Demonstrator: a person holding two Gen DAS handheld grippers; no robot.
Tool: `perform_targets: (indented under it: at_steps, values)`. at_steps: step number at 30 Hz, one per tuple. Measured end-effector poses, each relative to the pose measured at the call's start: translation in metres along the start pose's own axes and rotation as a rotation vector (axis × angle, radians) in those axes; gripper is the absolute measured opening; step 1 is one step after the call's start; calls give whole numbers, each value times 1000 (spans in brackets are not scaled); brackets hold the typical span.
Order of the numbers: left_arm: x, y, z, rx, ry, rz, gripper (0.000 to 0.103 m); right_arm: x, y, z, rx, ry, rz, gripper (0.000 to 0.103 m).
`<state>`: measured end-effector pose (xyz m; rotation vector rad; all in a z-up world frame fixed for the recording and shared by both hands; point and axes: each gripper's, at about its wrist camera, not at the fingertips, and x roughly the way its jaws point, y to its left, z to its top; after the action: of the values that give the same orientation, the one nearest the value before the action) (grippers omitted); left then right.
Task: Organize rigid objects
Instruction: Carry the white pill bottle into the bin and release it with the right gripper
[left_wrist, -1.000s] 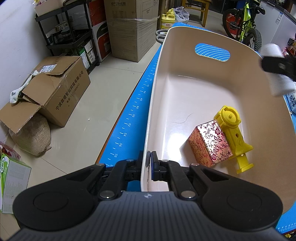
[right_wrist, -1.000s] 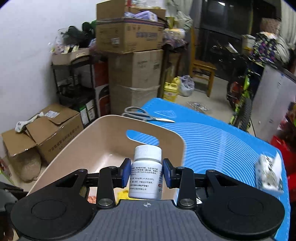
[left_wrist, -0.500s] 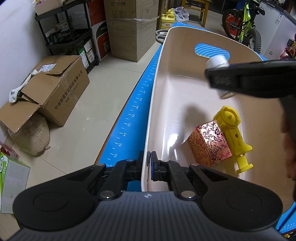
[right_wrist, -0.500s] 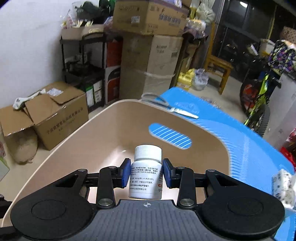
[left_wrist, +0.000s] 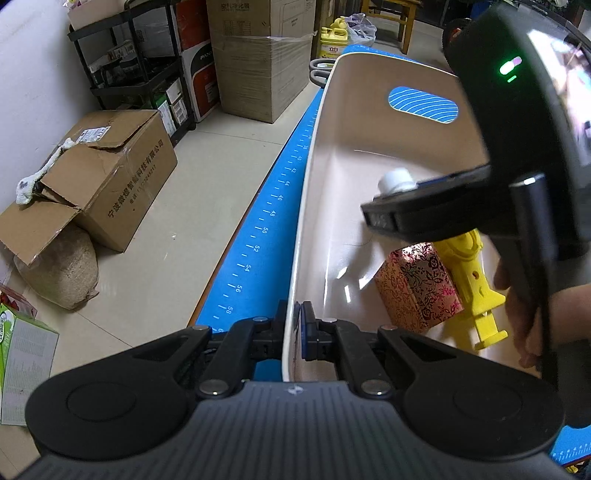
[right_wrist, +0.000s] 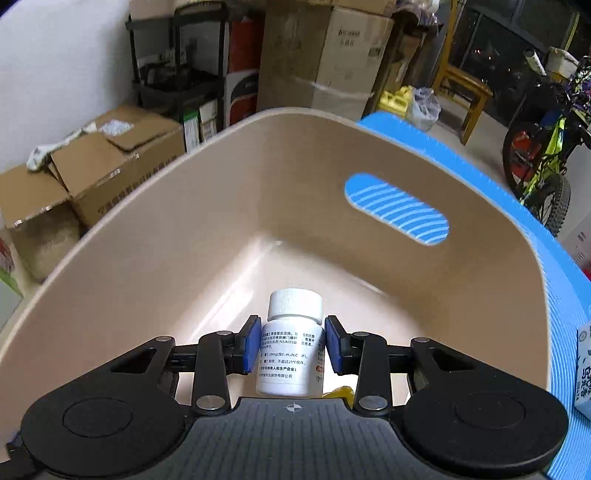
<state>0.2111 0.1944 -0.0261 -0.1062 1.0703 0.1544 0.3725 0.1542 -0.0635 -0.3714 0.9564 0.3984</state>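
A beige plastic bin (left_wrist: 306, 206) (right_wrist: 184, 206) stands on a blue mat. My left gripper (left_wrist: 293, 325) is shut on the bin's near rim. My right gripper (right_wrist: 291, 345) is shut on a white pill bottle (right_wrist: 290, 343), held upright inside the bin above its floor. From the left wrist view, only the bottle's white cap (left_wrist: 395, 181) shows above the right gripper's black body. A red and gold patterned box (left_wrist: 417, 288) and a yellow plastic toy (left_wrist: 476, 284) lie on the bin's floor near a person's hand (left_wrist: 524, 306).
Scissors (left_wrist: 319, 72) lie on the mat (left_wrist: 258, 236) beyond the bin's far end. A blue and white packet (right_wrist: 583, 365) sits on the mat at the right. Cardboard boxes (left_wrist: 107, 177), a black shelf and a bicycle (right_wrist: 543, 147) stand on the floor around the table.
My right gripper has carried the pill bottle from above the bin's right rim down and inward into the bin. My left gripper has stayed clamped on the rim.
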Motion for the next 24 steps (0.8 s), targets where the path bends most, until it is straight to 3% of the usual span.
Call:
perform_targets:
  at_steps: [4, 11, 13, 16, 24]
  values:
    - [1, -2, -1, 4, 1, -1, 7, 15, 1, -3, 8, 67, -3, 48]
    - [3, -1, 0, 15, 1, 4, 7, 2, -15, -6, 68, 41, -5, 52]
    - [4, -1, 0, 13, 4, 8, 8, -12, -23, -5, 98, 11, 15, 53]
    - [3, -1, 1, 10, 5, 9, 8, -41, -31, -5, 97, -66, 12, 73]
    - [2, 0, 0, 8, 5, 8, 8, -109, -74, -12, 119, -185, -11, 74]
